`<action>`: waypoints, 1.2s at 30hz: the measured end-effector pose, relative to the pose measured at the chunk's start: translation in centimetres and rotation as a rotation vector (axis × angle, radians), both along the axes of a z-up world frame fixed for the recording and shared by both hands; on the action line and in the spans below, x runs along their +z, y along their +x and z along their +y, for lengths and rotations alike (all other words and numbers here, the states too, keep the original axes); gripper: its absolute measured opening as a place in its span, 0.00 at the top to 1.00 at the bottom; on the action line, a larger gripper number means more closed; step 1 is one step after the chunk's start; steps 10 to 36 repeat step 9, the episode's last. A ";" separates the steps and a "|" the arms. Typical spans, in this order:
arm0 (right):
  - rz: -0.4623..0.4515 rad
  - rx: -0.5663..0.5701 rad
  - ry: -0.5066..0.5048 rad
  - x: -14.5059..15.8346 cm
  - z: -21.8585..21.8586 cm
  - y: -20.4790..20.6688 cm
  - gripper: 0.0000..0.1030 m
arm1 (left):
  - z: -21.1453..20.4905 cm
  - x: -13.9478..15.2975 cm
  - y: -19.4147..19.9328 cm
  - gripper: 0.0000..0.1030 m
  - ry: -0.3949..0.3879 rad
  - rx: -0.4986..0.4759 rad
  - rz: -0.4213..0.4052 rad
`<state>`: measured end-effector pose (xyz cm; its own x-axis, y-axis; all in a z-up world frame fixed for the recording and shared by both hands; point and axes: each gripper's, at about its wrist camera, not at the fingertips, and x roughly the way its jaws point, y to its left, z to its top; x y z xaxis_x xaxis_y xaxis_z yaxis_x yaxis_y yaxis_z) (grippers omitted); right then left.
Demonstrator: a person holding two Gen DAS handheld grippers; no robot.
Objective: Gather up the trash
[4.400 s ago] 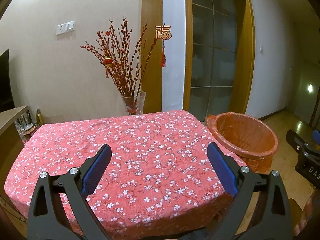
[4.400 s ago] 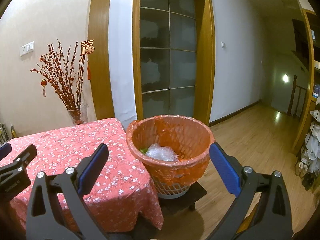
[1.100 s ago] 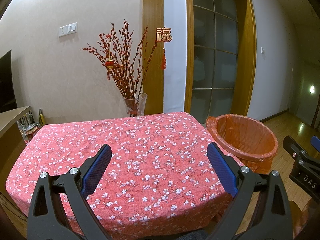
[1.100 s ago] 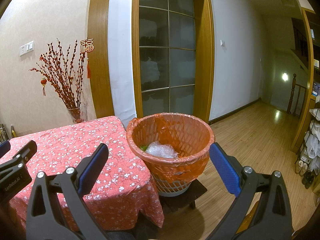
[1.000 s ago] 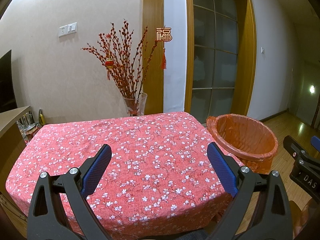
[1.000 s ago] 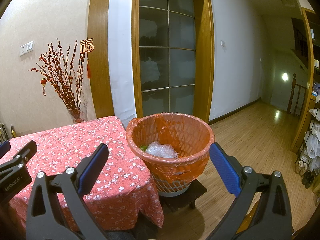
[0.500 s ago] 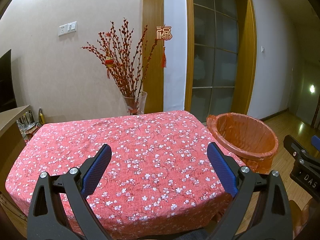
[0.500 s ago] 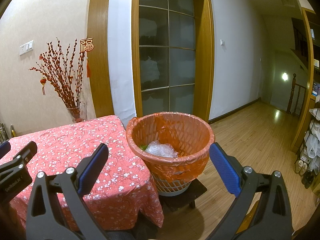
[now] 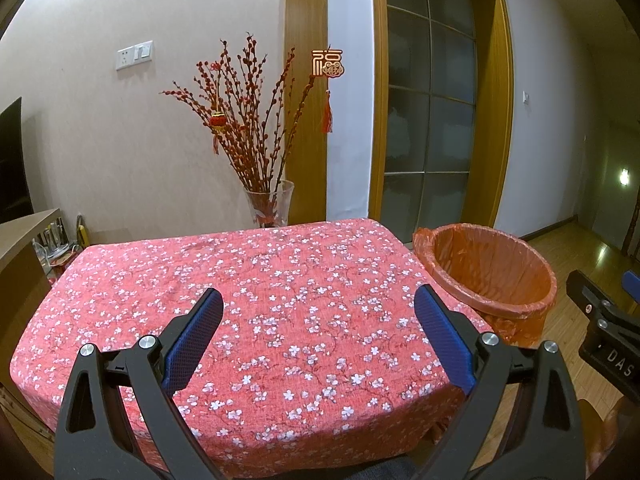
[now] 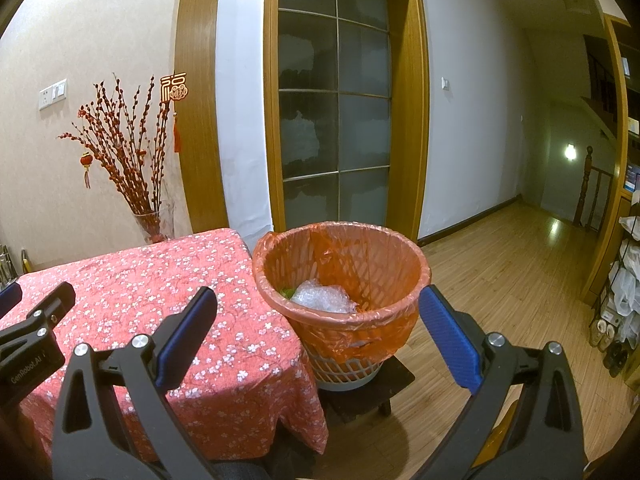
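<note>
A waste basket with an orange liner [image 10: 344, 280] stands on a low dark stool at the right end of the table; it also shows in the left wrist view [image 9: 492, 276]. Crumpled clear plastic [image 10: 324, 300] and something green lie inside it. My left gripper [image 9: 318, 336] is open and empty, held above the near part of the red floral tablecloth [image 9: 256, 280]. My right gripper [image 10: 318, 332] is open and empty, held in front of the basket, near the table's right corner. No loose trash shows on the cloth.
A glass vase of red branches [image 9: 268, 208] stands behind the table's far edge. A wooden cabinet [image 9: 24, 248] is at the left. A glass door [image 10: 336, 120] and wood floor [image 10: 500, 264] lie to the right, with a shelf rack [image 10: 624, 288] at far right.
Both views have shifted only slightly. Both grippers stay open and empty.
</note>
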<state>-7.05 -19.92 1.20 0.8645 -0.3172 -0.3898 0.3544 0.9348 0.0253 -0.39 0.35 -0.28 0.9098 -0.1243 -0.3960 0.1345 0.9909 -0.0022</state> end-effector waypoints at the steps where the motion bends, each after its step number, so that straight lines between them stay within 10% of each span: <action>1: 0.000 0.000 0.000 0.0 0.0 0.0 0.04 | 0.0 0.1 0.2 0.07 0.000 -0.001 0.002; 36: 0.000 0.000 0.000 0.1 0.0 0.1 0.04 | 0.2 0.0 0.4 0.07 -0.004 -0.001 0.013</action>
